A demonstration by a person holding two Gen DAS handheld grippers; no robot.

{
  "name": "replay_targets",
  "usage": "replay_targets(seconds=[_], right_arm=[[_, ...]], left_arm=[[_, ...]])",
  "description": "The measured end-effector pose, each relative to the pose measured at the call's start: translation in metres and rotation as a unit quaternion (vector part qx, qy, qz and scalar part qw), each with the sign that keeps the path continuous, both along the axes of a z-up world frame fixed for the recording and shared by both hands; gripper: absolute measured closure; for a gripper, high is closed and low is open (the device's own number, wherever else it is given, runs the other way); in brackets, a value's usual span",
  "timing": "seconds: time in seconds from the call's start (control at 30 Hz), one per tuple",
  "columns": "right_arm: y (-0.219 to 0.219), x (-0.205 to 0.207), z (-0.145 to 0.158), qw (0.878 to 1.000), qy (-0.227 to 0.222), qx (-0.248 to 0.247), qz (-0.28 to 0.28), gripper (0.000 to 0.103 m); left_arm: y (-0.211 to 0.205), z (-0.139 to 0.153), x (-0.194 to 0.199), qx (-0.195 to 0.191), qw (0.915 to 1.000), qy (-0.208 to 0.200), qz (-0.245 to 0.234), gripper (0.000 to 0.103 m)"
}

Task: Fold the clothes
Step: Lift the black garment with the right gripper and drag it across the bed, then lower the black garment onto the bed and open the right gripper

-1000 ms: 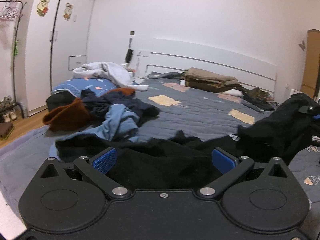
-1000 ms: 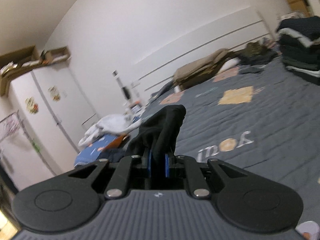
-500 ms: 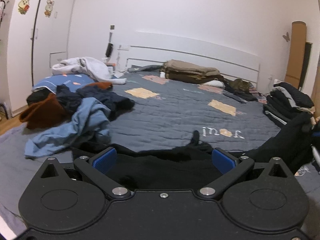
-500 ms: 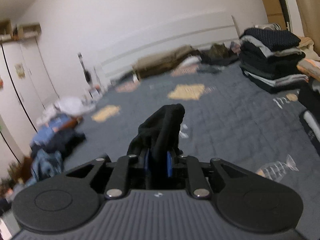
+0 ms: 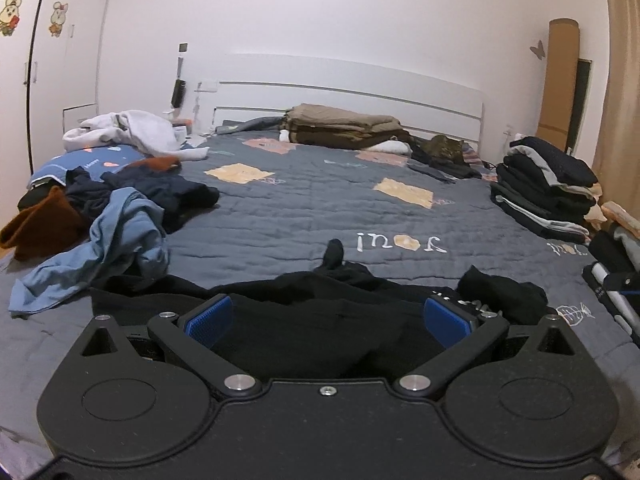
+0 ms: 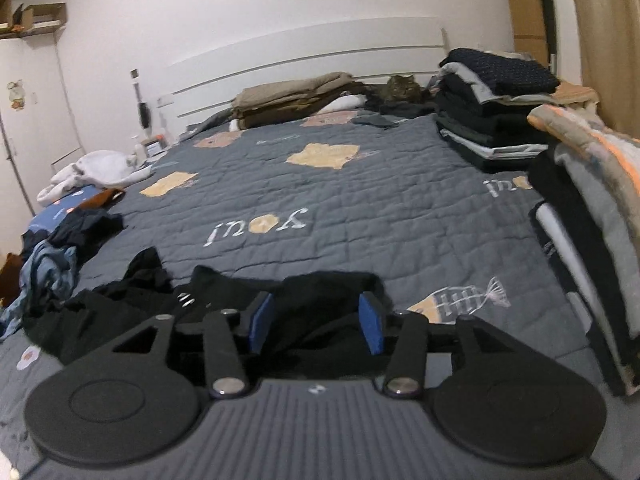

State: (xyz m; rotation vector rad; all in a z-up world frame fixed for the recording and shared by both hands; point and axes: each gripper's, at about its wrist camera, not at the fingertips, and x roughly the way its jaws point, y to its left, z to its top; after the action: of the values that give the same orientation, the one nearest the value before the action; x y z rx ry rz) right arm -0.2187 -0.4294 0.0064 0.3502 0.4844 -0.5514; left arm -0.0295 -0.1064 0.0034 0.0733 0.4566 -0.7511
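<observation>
Black crumpled fabric garment (image 5: 320, 320), spread low across the near edge of a grey quilted bedspread with tan patches (image 5: 304, 208); it lies directly beneath and between the fingers of both grippers, one bunched end beyond the right tip of the left gripper. Stack of folded dark and grey clothes (image 5: 548, 188), well ahead and to the right of the fingers. Loose heap of unfolded blue, navy and rust-brown clothes (image 5: 100, 216), ahead and to the left. Folded tan and brown blankets (image 5: 344, 126), far ahead by the white slatted headboard (image 5: 352, 92). Left gripper (image 5: 326, 316): blue-padded fingers spread wide, holding nothing, cloth lying slack between them. Right gripper (image 6: 316, 322): fingers parted, moderately wide, black cloth between the pads but not pinched.
</observation>
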Motion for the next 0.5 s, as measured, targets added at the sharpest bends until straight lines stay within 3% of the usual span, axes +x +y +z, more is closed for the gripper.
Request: replay_targets(seconds=[0.5], right_arm=[[0.040,0.059,-0.019,0.995,0.000,0.020,0.100,0.055]], left_arm=[[-0.012,-0.015,0.003,0.024,0.9996,0.007,-0.014,0.000]])
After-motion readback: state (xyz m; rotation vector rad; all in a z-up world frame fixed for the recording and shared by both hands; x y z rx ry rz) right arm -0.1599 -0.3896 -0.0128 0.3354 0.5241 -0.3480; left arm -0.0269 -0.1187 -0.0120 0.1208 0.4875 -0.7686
